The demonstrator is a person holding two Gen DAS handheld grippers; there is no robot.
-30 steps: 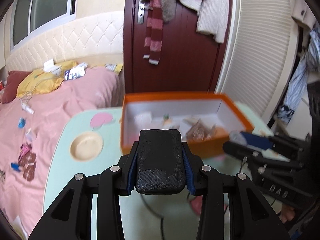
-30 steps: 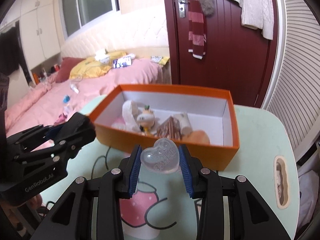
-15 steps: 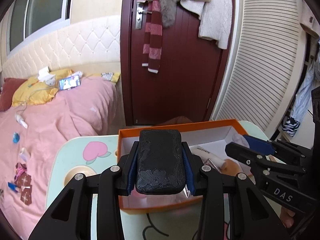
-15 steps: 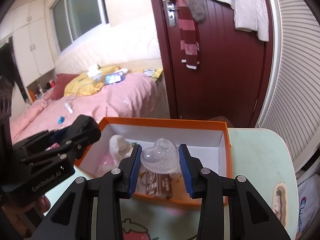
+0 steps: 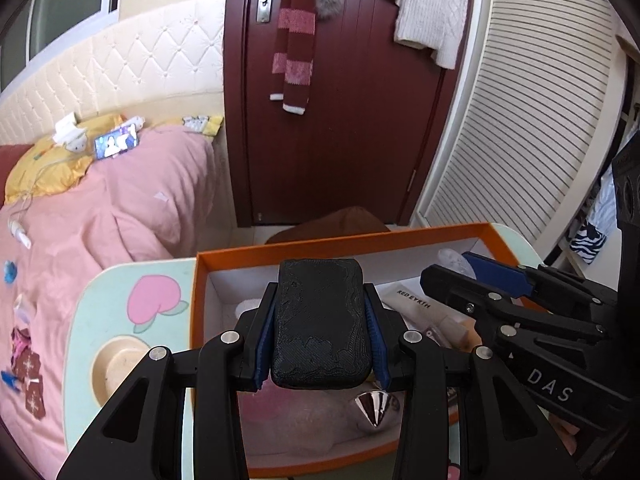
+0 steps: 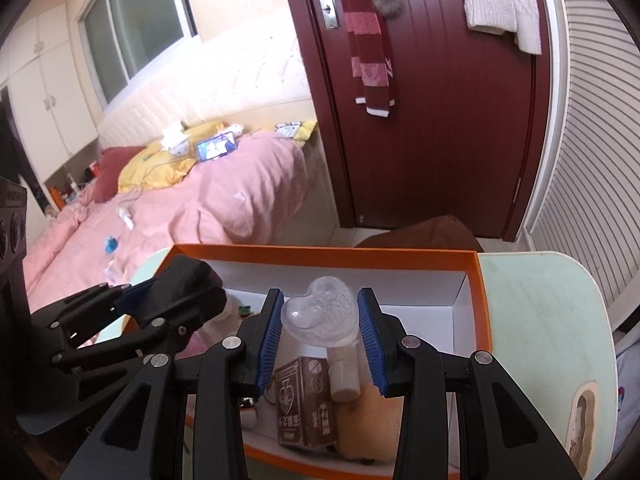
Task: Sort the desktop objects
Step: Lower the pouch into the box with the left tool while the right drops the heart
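Note:
My left gripper (image 5: 320, 324) is shut on a black textured block (image 5: 320, 320) and holds it above the left part of the orange box (image 5: 320, 245). My right gripper (image 6: 319, 320) is shut on a clear heart-shaped piece (image 6: 320, 314) and holds it above the middle of the same orange box (image 6: 320, 251). The box holds a brown card pack (image 6: 306, 400), a cream cylinder (image 6: 346, 376), a silver cone (image 5: 374, 406) and a white packet (image 5: 414, 300). The right gripper also shows in the left wrist view (image 5: 472, 276), and the left gripper in the right wrist view (image 6: 180, 292).
The box stands on a pale green table (image 6: 544, 320) with fruit pictures. A beige dish (image 5: 116, 364) sits left of the box. A pink bed (image 5: 100, 216) lies to the left, a dark red door (image 5: 340, 120) behind, and a slatted wardrobe (image 5: 520, 140) at right.
Both grippers have moved forward and up over the orange box, each still holding its object. The box now lies under the fingers instead of ahead of them.

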